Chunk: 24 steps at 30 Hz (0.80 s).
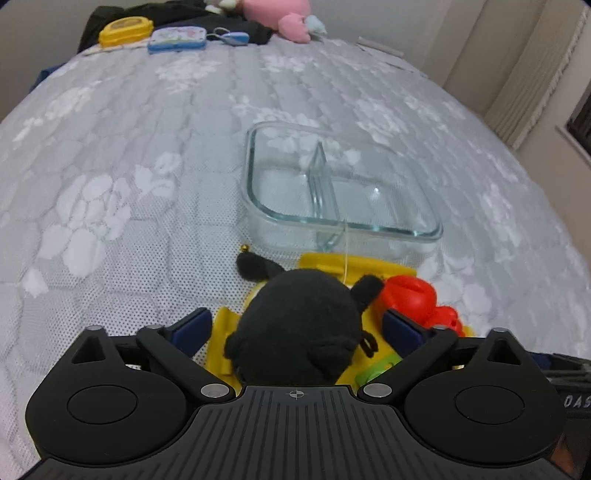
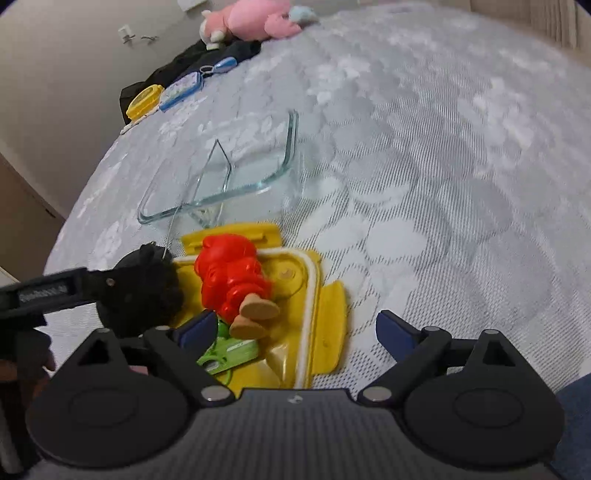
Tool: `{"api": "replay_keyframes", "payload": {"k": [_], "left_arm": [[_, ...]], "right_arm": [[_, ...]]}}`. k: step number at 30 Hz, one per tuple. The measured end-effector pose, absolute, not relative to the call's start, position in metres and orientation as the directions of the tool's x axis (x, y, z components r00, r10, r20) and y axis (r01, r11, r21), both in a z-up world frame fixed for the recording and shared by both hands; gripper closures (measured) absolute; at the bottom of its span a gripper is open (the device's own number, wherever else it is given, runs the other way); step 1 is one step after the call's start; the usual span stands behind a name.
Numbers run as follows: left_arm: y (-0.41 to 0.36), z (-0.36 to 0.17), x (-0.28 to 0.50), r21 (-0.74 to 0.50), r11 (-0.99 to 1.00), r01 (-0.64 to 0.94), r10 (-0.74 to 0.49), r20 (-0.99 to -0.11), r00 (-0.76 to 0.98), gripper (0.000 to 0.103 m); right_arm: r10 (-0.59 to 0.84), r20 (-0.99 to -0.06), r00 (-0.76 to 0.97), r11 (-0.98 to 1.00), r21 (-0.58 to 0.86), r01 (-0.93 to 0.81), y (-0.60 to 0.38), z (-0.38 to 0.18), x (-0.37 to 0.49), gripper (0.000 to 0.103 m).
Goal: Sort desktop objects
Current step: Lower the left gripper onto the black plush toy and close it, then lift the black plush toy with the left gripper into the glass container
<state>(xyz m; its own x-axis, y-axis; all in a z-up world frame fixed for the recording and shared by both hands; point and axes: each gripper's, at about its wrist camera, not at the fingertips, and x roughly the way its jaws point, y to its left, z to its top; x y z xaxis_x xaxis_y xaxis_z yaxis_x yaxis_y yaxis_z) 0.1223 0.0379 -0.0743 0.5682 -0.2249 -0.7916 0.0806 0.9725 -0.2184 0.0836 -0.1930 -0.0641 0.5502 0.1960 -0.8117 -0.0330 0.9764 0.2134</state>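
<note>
A black plush toy (image 1: 295,325) lies on the left part of a yellow lid (image 1: 354,264), its thin string running up toward the glass container (image 1: 343,221). My left gripper (image 1: 297,325) is open, its blue pads (image 1: 195,326) either side of the plush with small gaps. A red toy figure (image 2: 231,277) with tan feet lies on the yellow lid (image 2: 328,314) beside a green item (image 2: 229,352). My right gripper (image 2: 295,328) stands open just above the lid's near part, holding nothing. The glass container (image 2: 236,192) has a middle divider and two bare halves.
Everything sits on a grey quilted bed surface (image 1: 129,166). At the far edge lie a yellow box (image 1: 125,31), a blue-rimmed case (image 1: 177,38), a blue keyring item (image 1: 232,37), dark cloth and a pink plush (image 1: 280,14). A wall and curtains rise on the right.
</note>
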Motion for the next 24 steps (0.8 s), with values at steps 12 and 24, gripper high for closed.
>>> {"api": "replay_keyframes", "payload": {"k": [12, 24], "left_arm": [[0.041, -0.075, 0.117, -0.246, 0.967, 0.067, -0.239, -0.783, 0.575, 0.030], [0.068, -0.001, 0.130, -0.466, 0.882, 0.074, -0.398, -0.651, 0.647, 0.030]], "right_arm": [[0.227, -0.828, 0.512, 0.964, 0.265, 0.001, -0.201, -0.078, 0.093, 0.007], [0.246, -0.842, 0.480, 0.961, 0.278, -0.004, -0.207, -0.088, 0.088, 0.005]]}}
